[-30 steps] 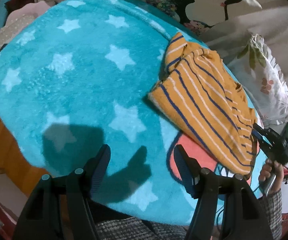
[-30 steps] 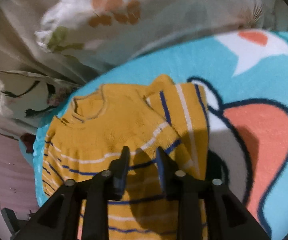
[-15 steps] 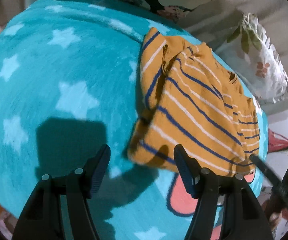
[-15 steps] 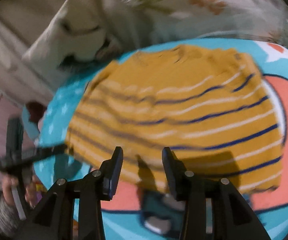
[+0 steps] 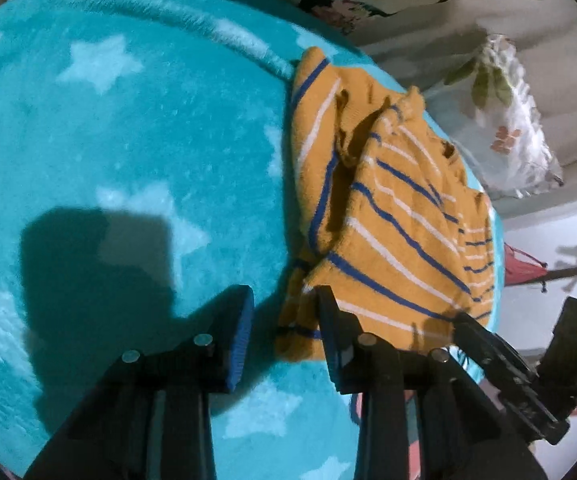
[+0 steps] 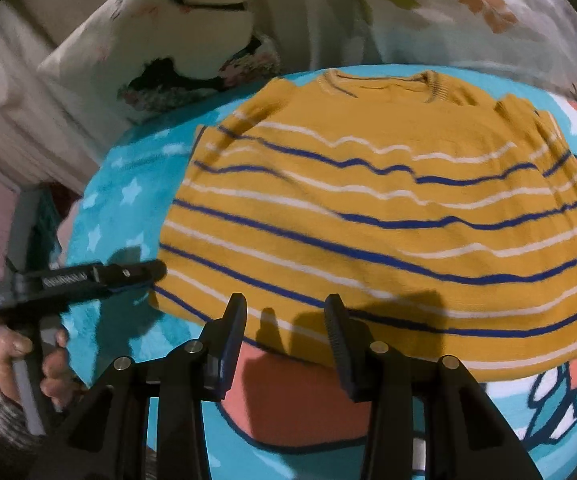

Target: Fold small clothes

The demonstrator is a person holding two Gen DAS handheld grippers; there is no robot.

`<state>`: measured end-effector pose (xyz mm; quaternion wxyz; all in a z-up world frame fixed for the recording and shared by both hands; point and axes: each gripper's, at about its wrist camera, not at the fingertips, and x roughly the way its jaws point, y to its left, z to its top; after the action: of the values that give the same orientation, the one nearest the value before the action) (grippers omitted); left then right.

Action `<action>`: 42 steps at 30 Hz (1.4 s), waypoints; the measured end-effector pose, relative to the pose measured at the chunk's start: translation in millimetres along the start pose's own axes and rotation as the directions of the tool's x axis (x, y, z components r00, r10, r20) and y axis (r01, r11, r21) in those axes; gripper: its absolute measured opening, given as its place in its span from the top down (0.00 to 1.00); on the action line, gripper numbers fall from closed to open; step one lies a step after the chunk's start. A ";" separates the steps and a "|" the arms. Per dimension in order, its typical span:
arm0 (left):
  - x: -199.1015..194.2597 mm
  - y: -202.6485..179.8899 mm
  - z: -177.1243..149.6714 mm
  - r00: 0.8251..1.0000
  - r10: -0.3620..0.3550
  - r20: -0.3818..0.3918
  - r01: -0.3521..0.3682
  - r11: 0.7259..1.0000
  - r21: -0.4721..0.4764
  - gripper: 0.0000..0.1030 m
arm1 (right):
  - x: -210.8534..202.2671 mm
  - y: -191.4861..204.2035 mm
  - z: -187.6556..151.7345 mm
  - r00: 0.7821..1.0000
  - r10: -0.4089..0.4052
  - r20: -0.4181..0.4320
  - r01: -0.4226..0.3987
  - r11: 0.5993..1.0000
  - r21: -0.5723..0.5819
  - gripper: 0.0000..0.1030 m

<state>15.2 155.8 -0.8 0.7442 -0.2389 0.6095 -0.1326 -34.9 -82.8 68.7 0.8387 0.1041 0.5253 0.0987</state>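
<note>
A small mustard-yellow sweater point(image 6: 388, 216) with blue and white stripes lies on a turquoise star-patterned blanket point(image 5: 120, 152), neck toward the pillows, sleeves folded in. In the left wrist view the sweater point(image 5: 392, 216) looks rumpled, with a fold along its left side. My left gripper point(image 5: 284, 320) is open, its fingers at the sweater's near hem corner; it also shows in the right wrist view point(image 6: 144, 274) at the sweater's left hem. My right gripper point(image 6: 284, 328) is open, just above the bottom hem; it also shows in the left wrist view point(image 5: 472, 332).
Floral pillows point(image 6: 192, 40) and a leaf-print pillow point(image 5: 504, 116) lie beyond the sweater. The blanket has an orange and white cartoon print point(image 6: 296, 400) under the hem. A hand point(image 6: 28, 360) holds the left gripper's handle.
The right gripper let go of the sweater, opened and drew back to the bottom hem. The left gripper moved up to the hem corner and narrowed its opening. The sweater now lies flatter.
</note>
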 end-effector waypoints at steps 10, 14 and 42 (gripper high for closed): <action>5.3 -21.6 48.2 1.000 -0.023 0.002 0.022 0.989 0.145 0.29 | 19.0 78.8 -35.3 0.996 -0.092 0.017 0.094 0.956 -0.277 0.48; 31.2 -42.0 66.0 0.999 -0.002 -0.053 0.014 0.971 0.238 0.28 | 36.3 105.7 -58.3 0.978 -0.202 0.058 0.208 0.882 -0.422 0.47; 79.3 -68.3 160.4 0.979 -0.105 -0.172 0.144 0.962 0.232 0.29 | 109.3 167.8 -31.8 0.891 -0.360 0.277 0.454 0.710 -0.538 0.65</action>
<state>194.9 90.1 -9.5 0.7073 -0.1728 0.6294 -0.2714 -26.2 110.3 7.7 0.8669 -0.2728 0.4127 0.0608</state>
